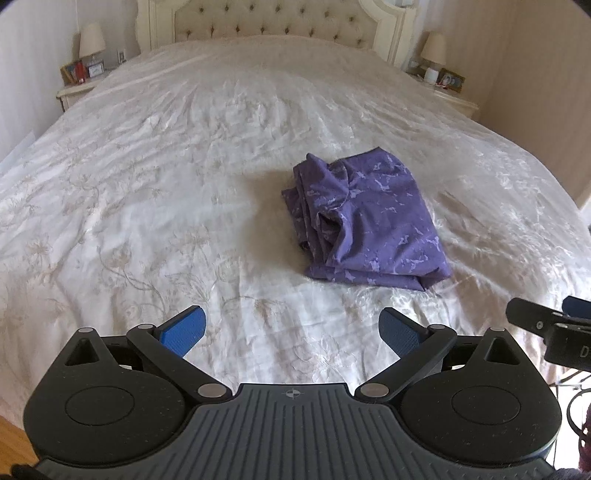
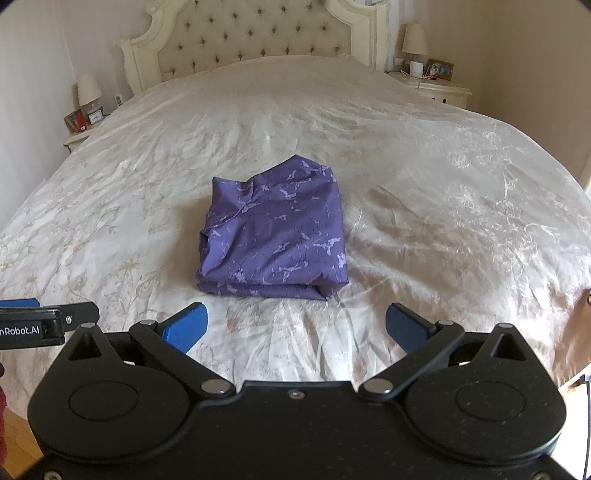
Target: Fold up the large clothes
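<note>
A purple patterned garment point(image 1: 369, 221) lies folded into a compact bundle on the cream bedspread point(image 1: 166, 184); it also shows in the right wrist view point(image 2: 277, 236), with loose layered edges on its left side. My left gripper point(image 1: 291, 332) is open and empty, held near the bed's foot, short of the bundle and to its left. My right gripper point(image 2: 295, 328) is open and empty, directly in front of the bundle, apart from it. The right gripper's body shows at the right edge of the left wrist view point(image 1: 554, 332).
A tufted headboard point(image 2: 251, 33) stands at the far end. Nightstands with lamps and small items flank the bed, left point(image 2: 83, 125) and right point(image 2: 432, 81). Wooden floor point(image 1: 14, 439) shows below the bed's near left corner.
</note>
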Action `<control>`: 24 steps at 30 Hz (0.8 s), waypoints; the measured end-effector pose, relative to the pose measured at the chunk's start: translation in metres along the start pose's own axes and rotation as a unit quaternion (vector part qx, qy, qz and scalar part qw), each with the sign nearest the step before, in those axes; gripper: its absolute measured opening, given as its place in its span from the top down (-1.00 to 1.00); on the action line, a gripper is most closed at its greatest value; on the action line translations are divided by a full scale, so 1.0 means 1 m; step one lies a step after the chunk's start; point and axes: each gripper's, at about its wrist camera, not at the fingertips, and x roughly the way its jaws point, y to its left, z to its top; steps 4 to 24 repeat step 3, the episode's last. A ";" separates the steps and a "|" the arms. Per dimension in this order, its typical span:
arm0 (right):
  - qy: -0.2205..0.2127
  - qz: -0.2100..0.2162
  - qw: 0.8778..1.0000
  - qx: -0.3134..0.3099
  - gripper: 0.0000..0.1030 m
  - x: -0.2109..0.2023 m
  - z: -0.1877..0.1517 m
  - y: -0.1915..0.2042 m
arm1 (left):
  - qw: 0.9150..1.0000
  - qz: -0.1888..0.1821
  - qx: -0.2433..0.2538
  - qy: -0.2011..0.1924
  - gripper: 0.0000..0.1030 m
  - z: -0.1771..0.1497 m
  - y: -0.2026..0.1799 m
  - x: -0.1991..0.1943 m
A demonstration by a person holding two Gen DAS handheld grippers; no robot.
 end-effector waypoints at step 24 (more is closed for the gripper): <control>0.003 0.001 1.000 0.003 -0.98 -0.001 -0.004 0.001 | 1.000 0.000 0.004 -0.002 -0.98 -0.003 -0.002 -0.001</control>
